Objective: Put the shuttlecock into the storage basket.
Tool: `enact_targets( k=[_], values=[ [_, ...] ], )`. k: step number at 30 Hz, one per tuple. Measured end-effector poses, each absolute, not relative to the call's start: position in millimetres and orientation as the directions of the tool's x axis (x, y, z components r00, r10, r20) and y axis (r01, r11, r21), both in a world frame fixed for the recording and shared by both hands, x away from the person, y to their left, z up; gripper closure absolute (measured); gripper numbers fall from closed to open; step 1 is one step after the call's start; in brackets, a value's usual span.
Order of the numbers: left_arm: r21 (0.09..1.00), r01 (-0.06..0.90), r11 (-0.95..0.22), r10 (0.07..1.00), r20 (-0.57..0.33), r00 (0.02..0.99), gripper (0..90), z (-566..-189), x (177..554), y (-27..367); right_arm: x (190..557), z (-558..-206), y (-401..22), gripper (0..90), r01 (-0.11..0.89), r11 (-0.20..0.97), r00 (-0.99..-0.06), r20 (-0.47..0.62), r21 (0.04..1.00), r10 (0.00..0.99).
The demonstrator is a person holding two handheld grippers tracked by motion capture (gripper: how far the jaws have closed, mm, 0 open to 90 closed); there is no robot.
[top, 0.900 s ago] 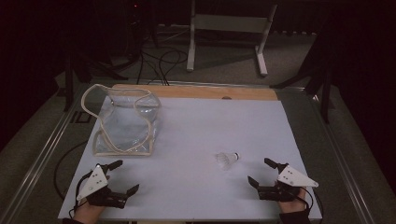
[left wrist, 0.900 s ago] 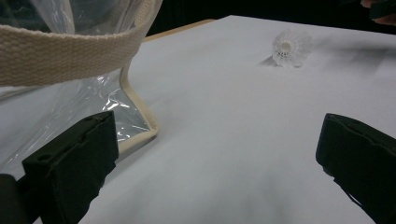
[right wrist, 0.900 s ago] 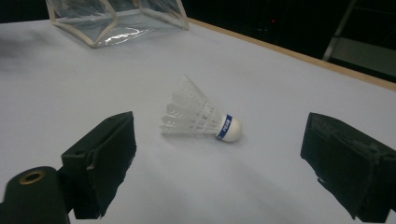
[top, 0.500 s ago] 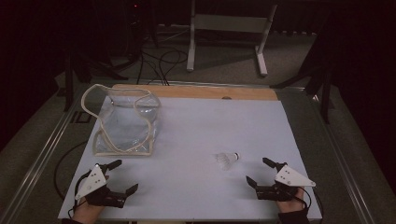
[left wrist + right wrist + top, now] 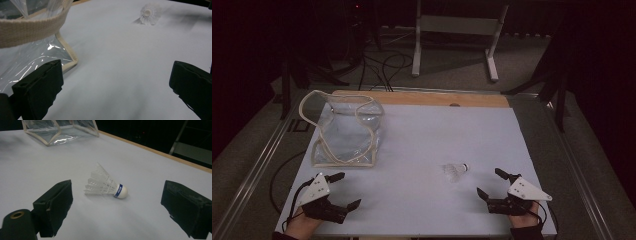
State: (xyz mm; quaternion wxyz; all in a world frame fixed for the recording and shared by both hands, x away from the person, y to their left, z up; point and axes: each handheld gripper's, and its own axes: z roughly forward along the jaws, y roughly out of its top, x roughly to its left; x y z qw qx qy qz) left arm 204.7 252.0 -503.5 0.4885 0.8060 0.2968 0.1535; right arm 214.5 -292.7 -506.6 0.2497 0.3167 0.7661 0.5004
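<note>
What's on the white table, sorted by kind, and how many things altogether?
Shuttlecock: 1, white, lying on its side
Clear plastic bag with beige trim: 1
Hand-held tools: 2, the left tool and the right tool, both open with nothing between the jaws
Total: 4

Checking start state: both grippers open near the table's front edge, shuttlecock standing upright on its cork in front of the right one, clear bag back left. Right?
Not quite. The shuttlecock lies on its side, cork pointing right in the right gripper view. The rest holds: left gripper and right gripper open, clear bag back left.
</note>
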Motion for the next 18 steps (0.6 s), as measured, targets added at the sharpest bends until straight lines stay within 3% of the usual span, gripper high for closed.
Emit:
enact_targets(
  k=[18],
  values=[
    [0.838,0.346,-0.422,0.617,-0.014,0.786,0.0,-460.3,217.2,229.4,214.0,-504.8,-291.9,10.0,0.241,0.290,-0.678,-0.053,0.926,0.733]
  ],
)
